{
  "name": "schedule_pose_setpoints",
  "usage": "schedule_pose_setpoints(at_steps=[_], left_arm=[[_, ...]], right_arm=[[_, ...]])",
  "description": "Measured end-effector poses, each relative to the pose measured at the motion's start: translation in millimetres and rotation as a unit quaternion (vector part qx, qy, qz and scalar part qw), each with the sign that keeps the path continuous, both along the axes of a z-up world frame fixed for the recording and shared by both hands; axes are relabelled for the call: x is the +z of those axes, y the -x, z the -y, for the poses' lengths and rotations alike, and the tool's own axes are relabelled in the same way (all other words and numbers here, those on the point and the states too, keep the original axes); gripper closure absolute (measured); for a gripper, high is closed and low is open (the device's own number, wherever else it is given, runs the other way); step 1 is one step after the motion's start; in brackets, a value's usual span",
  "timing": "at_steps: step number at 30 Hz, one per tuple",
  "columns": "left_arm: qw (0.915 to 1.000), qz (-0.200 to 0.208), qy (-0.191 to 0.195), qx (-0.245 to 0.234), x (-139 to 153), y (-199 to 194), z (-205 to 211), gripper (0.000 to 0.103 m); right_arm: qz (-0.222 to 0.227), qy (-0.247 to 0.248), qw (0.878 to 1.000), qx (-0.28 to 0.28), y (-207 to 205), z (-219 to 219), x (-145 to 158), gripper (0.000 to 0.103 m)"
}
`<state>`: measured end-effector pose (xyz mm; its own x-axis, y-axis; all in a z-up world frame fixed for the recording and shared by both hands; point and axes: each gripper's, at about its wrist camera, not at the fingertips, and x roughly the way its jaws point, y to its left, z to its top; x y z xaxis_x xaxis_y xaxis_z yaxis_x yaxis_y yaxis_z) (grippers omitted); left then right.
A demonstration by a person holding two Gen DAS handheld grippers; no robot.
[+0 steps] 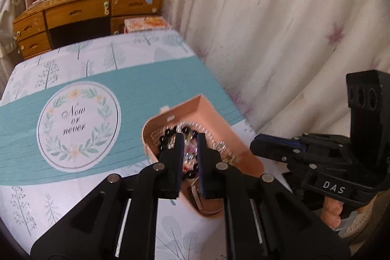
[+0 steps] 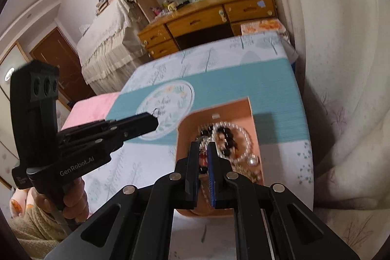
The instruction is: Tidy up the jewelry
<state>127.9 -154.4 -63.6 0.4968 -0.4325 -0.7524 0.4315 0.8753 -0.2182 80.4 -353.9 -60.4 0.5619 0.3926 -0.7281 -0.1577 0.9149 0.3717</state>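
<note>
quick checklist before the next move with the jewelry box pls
1. Pink box open, contents visible: ok.
2. Jewelry sorted: not ok; black beads and the pearl strand lie heaped together.
3. Right tool lined up over the box, narrow gap, nothing seen between its fingers: ok.
4. Left tool empty: cannot tell; a small ring-like glint shows at its tip in the right wrist view.
5. Tools apart from each other: ok.

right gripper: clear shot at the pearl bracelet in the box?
Probably yes. The right gripper hangs over the open pink box, with the pearl bracelet just ahead to its right, on top of the pile. The left gripper is off to the side.
</note>
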Motion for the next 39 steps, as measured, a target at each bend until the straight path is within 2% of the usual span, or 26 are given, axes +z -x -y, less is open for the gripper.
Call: schedule_pose_setpoints(at_steps=[1,2,3,4,11,13,16,21,23,25,27,30,33,35,39], left_arm=[[1.0000,-0.004,-0.005,0.004,-4,0,1,0.066],[0.9999,-0.008,-0.008,0.009,-8,1,1,0.058],[0.9998,-0.011,-0.006,0.013,-13,1,-2,0.035],[0.9997,-0.012,-0.003,0.019,-16,2,-3,0.028],[0.9983,-0.019,-0.010,0.053,-24,3,-20,0.028],[0.9979,-0.019,-0.012,0.060,-23,5,-26,0.027],[0.9971,-0.017,-0.016,0.072,-21,11,-34,0.027],[0.9947,-0.008,-0.027,0.098,-13,30,-53,0.026],[0.9921,-0.006,-0.046,0.116,-9,37,-58,0.026],[0.9892,0.000,-0.061,0.134,-4,47,-66,0.026],[0.9865,0.006,-0.069,0.148,2,56,-74,0.026],[0.9808,0.002,-0.088,0.174,9,66,-84,0.025],[0.9671,0.007,-0.120,0.224,17,76,-91,0.019],[0.9593,0.021,-0.140,0.244,22,85,-93,0.018],[0.9627,0.040,-0.130,0.234,30,105,-91,0.018]], right_arm=[[-0.004,0.002,1.000,-0.001,0,0,-5,0.091],[-0.007,0.004,1.000,-0.002,0,0,-9,0.089],[-0.008,0.002,1.000,-0.002,2,1,-13,0.082],[-0.008,0.000,1.000,-0.001,1,0,-16,0.075],[-0.003,-0.006,1.000,-0.001,2,-5,-22,0.073],[0.000,0.000,1.000,-0.002,2,-7,-21,0.072],[0.004,0.006,1.000,-0.007,5,-9,-20,0.065],[0.009,0.014,1.000,0.000,13,-18,-19,0.064],[0.013,0.021,1.000,0.001,17,-24,-17,0.062],[0.019,0.021,1.000,0.001,23,-31,-15,0.049],[0.029,0.018,0.999,0.000,31,-37,-11,0.042],[0.047,0.021,0.999,0.006,45,-51,-2,0.040],[0.061,0.027,0.998,0.014,59,-65,8,0.034],[0.070,0.028,0.997,0.019,67,-71,15,0.029],[0.088,0.029,0.996,0.017,80,-84,30,0.025]])
